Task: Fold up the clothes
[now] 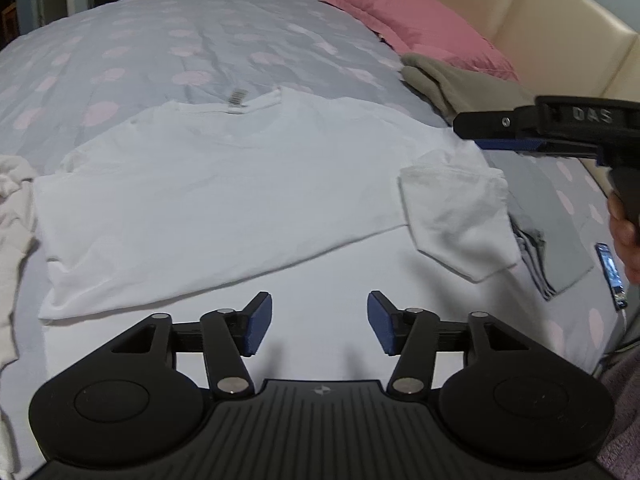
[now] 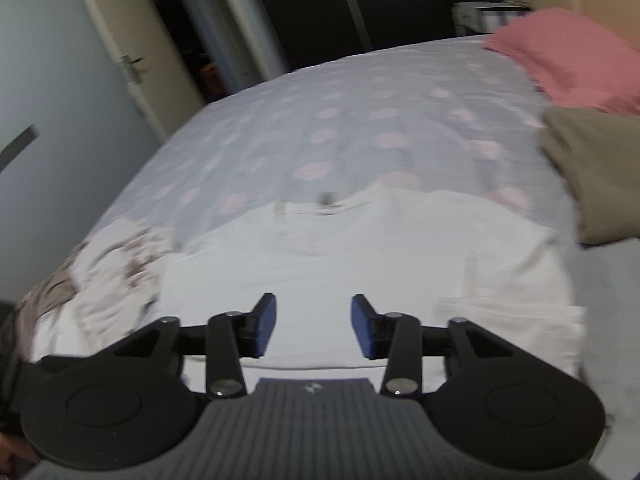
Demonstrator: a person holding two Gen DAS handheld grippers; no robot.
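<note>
A white T-shirt (image 1: pixel 224 184) lies flat on the bed with its collar and label at the far side; its lower part is folded up and its right sleeve (image 1: pixel 456 220) is folded in. My left gripper (image 1: pixel 319 322) hovers over the shirt's near part, open, with nothing between its blue pads. My right gripper (image 1: pixel 476 130) reaches in from the right above the folded sleeve, held by a hand (image 1: pixel 624 232). In the blurred right wrist view the right gripper (image 2: pixel 314 326) is open and empty above the same white shirt (image 2: pixel 360 256).
A pink pillow (image 1: pixel 412 24) and a folded olive garment (image 1: pixel 456 88) lie by the beige headboard (image 1: pixel 540 20). A grey garment (image 1: pixel 556 240) and a phone (image 1: pixel 610 276) lie at the right. Crumpled pale clothes (image 1: pixel 14 208) sit at the left edge. The spotted grey duvet (image 1: pixel 180 48) stretches beyond.
</note>
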